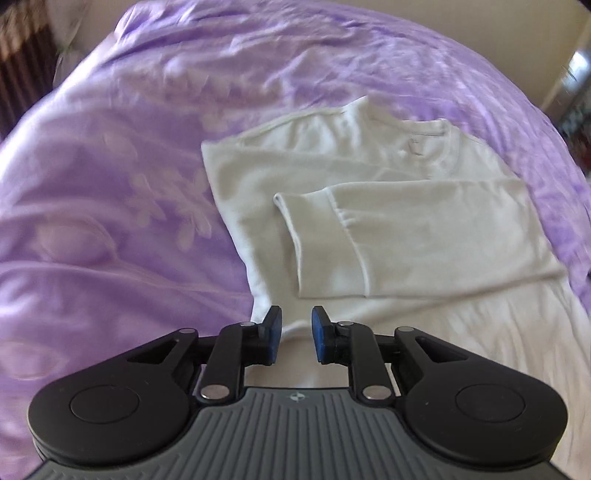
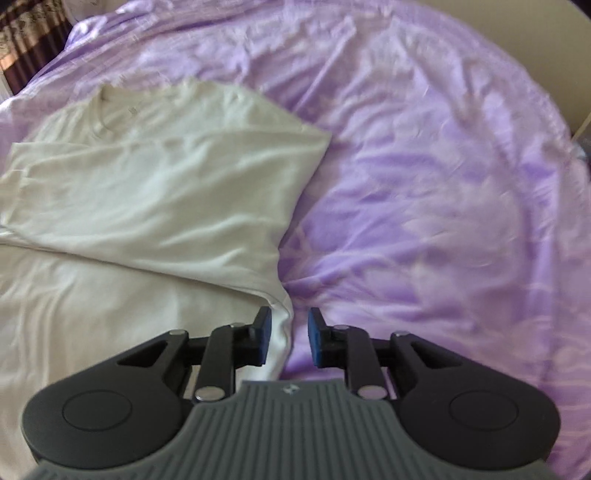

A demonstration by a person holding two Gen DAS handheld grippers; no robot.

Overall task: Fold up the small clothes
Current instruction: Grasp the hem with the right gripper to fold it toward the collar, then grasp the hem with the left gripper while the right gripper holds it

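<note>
A white long-sleeved shirt [image 1: 388, 177] lies flat on a purple bedspread [image 1: 110, 177], collar away from me. One sleeve [image 1: 325, 243] is folded across its chest. My left gripper [image 1: 296, 336] hovers over the shirt's lower left edge, its blue pads apart and no cloth pinched between them. In the right wrist view the same shirt [image 2: 155, 177] fills the left half, with its right side folded over. My right gripper [image 2: 290, 336] stands open above the shirt's lower right edge, where white cloth meets the bedspread [image 2: 443, 192].
The rumpled bedspread spreads wide on all sides of the shirt. A dark patterned curtain or furnishing [image 1: 18, 62] shows at the far left corner, also in the right wrist view [image 2: 26, 33]. A pale wall [image 1: 554, 48] rises behind the bed at the right.
</note>
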